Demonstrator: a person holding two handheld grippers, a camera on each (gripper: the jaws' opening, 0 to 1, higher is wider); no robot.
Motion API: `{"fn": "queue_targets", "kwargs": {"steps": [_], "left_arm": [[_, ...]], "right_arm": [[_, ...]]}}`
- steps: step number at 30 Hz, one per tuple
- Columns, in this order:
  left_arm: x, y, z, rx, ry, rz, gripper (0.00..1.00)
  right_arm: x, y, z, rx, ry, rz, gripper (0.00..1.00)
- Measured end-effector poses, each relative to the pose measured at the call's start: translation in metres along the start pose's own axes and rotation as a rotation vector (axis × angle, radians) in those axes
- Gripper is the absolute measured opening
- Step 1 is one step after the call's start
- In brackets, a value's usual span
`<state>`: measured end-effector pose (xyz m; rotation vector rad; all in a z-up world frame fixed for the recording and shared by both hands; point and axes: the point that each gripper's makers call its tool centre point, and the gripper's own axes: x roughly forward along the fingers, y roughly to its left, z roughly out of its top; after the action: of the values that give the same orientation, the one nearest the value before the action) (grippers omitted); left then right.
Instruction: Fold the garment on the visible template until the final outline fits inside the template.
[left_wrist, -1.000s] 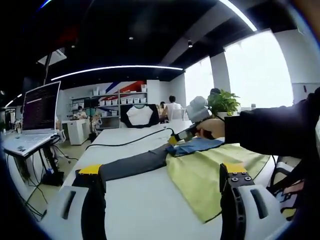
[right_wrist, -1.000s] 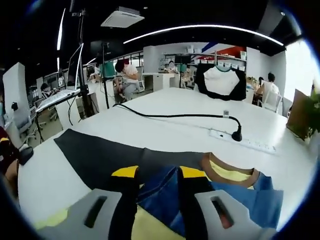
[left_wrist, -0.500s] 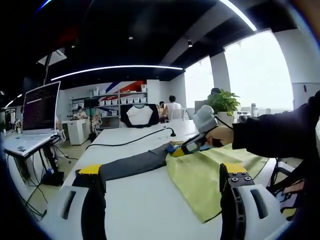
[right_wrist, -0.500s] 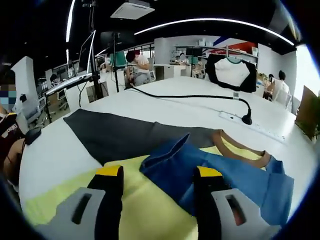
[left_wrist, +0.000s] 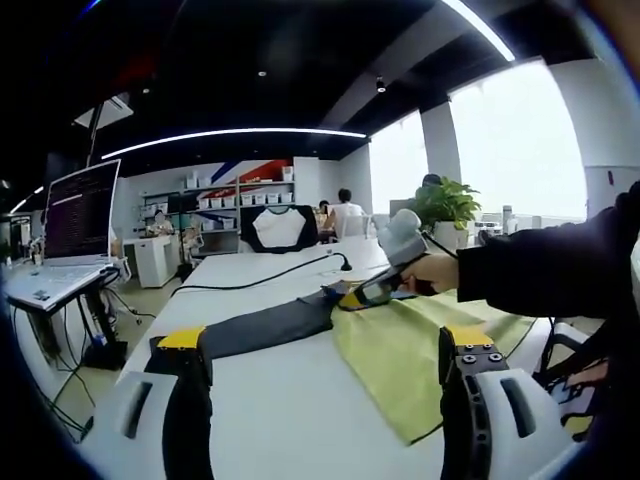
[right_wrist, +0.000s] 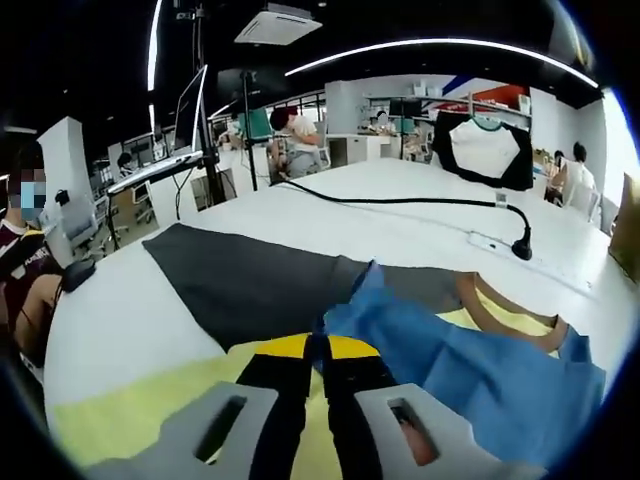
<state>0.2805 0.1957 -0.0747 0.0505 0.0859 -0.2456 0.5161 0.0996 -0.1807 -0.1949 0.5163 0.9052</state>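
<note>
On white table (right_wrist: 130, 310), right tongs (right_wrist: 318, 352) pinch blue sleeve (right_wrist: 400, 335); left tongs (left_wrist: 325, 345) wide, garment (left_wrist: 420, 345) partly cut off

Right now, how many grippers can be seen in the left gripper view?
2. The left gripper rises open from the bottom of that view over the white table; the right gripper enters from the right, above the yellow-green garment.

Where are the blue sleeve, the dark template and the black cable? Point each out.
blue sleeve (right_wrist: 470, 360): right gripper view, middle of the fabric.
dark template (right_wrist: 250, 285): right gripper view, its bare middle.
black cable (right_wrist: 400, 200): right gripper view, midway along its run.
</note>
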Motion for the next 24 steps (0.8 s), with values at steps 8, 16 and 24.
{"fn": "queue_targets", "kwargs": {"steps": [8,16,24], "left_arm": [[-0.001,0.000,0.000,-0.003,0.004,-0.001,0.99],[-0.002,0.000,0.002,-0.004,0.002,0.000,0.99],[-0.002,0.005,0.008,-0.043,-0.037,0.021,1.00]], "right_arm": [[0.007,0.011,-0.008,0.030,0.033,0.060,0.06],[-0.001,0.016,0.024,0.070,-0.121,0.069,0.31],[-0.035,0.007,0.061,-0.080,-0.203,-0.006,0.57]]}}
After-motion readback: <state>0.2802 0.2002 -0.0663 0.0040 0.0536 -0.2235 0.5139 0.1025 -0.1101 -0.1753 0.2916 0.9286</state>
